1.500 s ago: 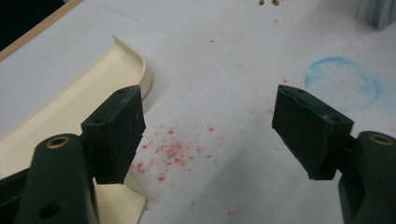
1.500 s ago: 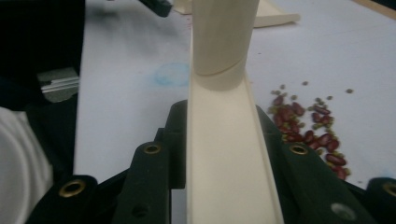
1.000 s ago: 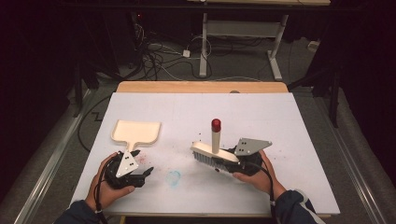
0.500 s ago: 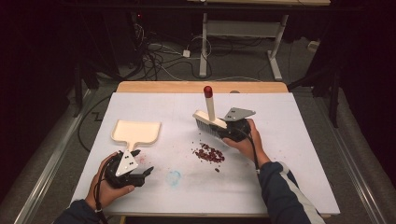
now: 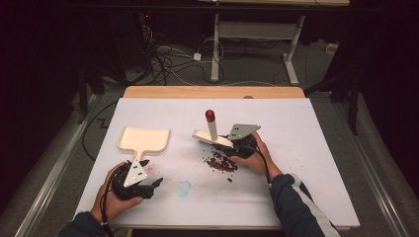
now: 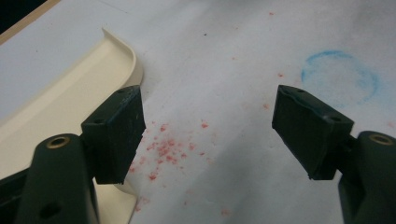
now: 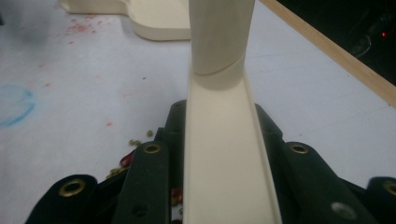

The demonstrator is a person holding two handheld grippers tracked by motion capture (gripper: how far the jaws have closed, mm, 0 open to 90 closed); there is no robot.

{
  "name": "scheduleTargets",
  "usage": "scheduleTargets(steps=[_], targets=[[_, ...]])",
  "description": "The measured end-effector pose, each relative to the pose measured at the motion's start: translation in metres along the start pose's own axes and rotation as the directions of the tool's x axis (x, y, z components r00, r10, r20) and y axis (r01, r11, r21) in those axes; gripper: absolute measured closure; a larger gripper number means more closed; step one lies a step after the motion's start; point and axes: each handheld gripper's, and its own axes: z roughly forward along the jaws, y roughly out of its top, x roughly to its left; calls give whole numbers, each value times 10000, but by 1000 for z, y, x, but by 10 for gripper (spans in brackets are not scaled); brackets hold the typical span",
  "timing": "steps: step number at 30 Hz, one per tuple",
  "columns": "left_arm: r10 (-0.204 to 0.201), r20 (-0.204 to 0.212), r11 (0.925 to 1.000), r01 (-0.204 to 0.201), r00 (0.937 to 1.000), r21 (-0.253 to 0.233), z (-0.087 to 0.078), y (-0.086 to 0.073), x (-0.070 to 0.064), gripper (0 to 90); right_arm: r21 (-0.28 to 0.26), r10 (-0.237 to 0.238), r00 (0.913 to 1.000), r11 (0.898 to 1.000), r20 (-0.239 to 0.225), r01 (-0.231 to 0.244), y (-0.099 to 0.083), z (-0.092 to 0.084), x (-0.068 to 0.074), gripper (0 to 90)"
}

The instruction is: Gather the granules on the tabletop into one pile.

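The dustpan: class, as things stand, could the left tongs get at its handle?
Probably yes. The left tongs stand open, with the dustpan handle just beside one jaw in the left gripper view and bare paper between them; the brush is off to the right.

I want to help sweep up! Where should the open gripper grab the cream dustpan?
By its short handle, I'd guess. The dustpan lies flat on the white table, its handle pointing toward the left gripper, whose jaws stand open with nothing between them. Come in low from the person's side, along the handle; the pan's wide tray looks too broad for the jaws.
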Motion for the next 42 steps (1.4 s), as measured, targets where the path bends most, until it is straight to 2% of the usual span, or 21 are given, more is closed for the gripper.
scheduleTargets(steps=[5, 8, 10, 13, 14, 15, 19, 21, 22, 24, 27, 30, 34, 37, 38, 39, 40, 41, 42], targets=[[4, 7, 10000, -4, 10000, 39, 1, 0, 0, 244, -221, -439, 9965, 9989, -709, 424, -7, -16, 6, 677], [-71, -8, 10000, 71, 10000, 30, 1, 0, 1, 245, -203, -598, 9953, 9981, -757, 584, -9, -24, 10, 677], [-73, -7, 10000, 73, 10000, 51, 2, 0, 1, 244, -275, -678, 9929, 9975, -976, 654, -11, -28, 11, 677], [-9, 0, 10000, 9, 10000, 73, 2, 0, 0, 244, -401, -575, 9956, 9977, -743, 546, -13, -33, 13, 677], [-4, -8, 10000, 4, 10000, 84, 2, 1, 0, 244, -452, -480, 9978, 9979, -455, 459, -13, -34, 12, 678], [-14, -8, 10000, 14, 10000, 84, 2, 1, 0, 244, -694, -214, 9993, 9974, -293, 193, -12, -36, 10, 677], [-7, -22, 10000, 7, 10000, 44, 2, 1, 1, 244, -825, 510, 9968, 9955, 618, -458, -1, -43, 12, 677], [-41, -29, 10000, 41, 10000, 14, 2, 1, 1, 244, -877, 950, 9896, 9925, 1082, -857, 9, -47, 19, 677], [-39, -41, 10000, 39, 10000, 8, 1, 1, 1, 244, -1039, 1152, 9870, 9892, 1118, -1036, 14, -49, 24, 678], [-46, -42, 10000, 46, 10000, -24, 1, 1, 1, 244, -1280, 1787, 9788, 9779, 998, -1655, 24, -52, 37, 677], [-9, -60, 10000, 9, 10000, -30, -1, 1, 1, 244, -1511, 2599, 9616, 9577, 881, -2449, 34, -48, 57, 677], [-33, -99, 10000, 32, 9999, -65, -2, 1, 1, 244, -1559, 3198, 9415, 9405, 1060, -3019, 37, -33, 82, 677], [-28, -116, 10000, 26, 9999, -94, -3, 1, 1, 244, -1314, 3568, 9210, 9317, 1565, -3386, 32, -5, 105, 678], [29, -64, 10000, -29, 10000, -34, -2, 0, 1, 244, -1039, 3773, 9041, 9259, 2005, -3633, 28, 7, 110, 677], [16, -45, 10000, -16, 10000, -13, -2, 0, 1, 244, -991, 3802, 8959, 9249, 2299, -3671, 26, 8, 110, 678], [22, -36, 10000, -22, 10000, 3, -2, 0, 1, 244, -978, 3780, 8935, 9258, 2424, -3651, 25, 8, 110, 678], [33, -29, 10000, -33, 10000, 18, -2, 0, 0, 244, -919, 3765, 8875, 9263, 2657, -3654, 25, 6, 109, 678], [78, -11, 10000, -78, 10000, 41, -1, 0, 0, 244, -922, 3903, 8763, 9203, 2826, -3801, 25, 3, 107, 678], [105, 5, 9999, -105, 9999, 55, -1, 0, 0, 244, -916, 4038, 8691, 9143, 2856, -3946, 23, 0, 103, 678]])
